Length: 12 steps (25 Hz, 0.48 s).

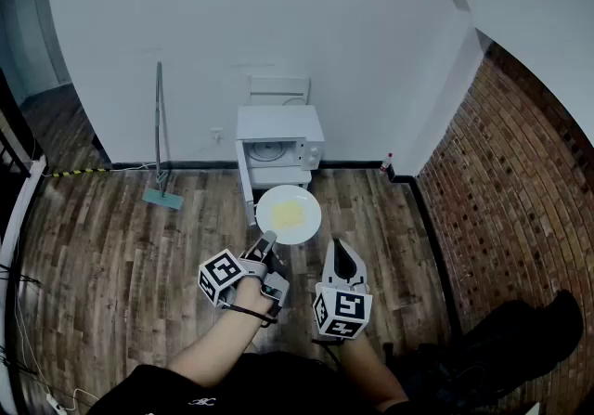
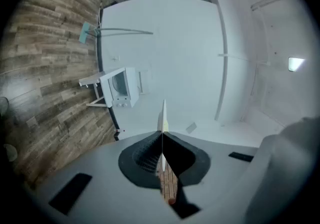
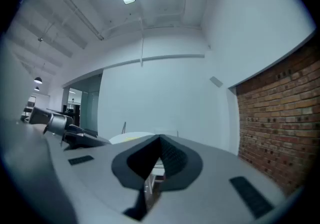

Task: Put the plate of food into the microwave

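Note:
A white plate with yellow food on it hangs above the wooden floor in front of the white microwave. The microwave's door stands open to the left. My left gripper is shut on the plate's near left rim. In the left gripper view the plate shows edge-on between the closed jaws of the left gripper, with the microwave further off. My right gripper is to the right of the plate, shut and holding nothing. In the right gripper view the plate lies to the left of the right gripper.
A long-handled mop leans on the white wall, left of the microwave. A white chair stands behind the microwave. A brick wall runs along the right side. A small bottle sits on the floor by the wall corner.

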Tool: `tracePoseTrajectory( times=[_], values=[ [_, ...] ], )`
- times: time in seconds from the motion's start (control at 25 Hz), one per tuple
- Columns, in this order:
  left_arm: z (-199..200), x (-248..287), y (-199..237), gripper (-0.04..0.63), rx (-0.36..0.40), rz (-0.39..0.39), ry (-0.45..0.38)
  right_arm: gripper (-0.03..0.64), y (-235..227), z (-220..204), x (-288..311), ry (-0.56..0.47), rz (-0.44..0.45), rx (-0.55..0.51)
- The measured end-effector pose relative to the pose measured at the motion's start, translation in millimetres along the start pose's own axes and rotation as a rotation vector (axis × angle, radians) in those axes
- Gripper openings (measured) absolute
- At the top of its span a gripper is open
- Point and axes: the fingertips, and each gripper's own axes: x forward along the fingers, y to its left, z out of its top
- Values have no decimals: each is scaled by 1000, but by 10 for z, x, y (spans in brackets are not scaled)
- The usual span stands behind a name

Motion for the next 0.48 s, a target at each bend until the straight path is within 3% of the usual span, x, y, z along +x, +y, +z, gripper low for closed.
tracePoseTrajectory(
  times=[0.48],
  values=[
    [124, -100, 100, 6, -3, 21, 5, 11, 202, -85, 26, 3, 14, 35]
  ],
)
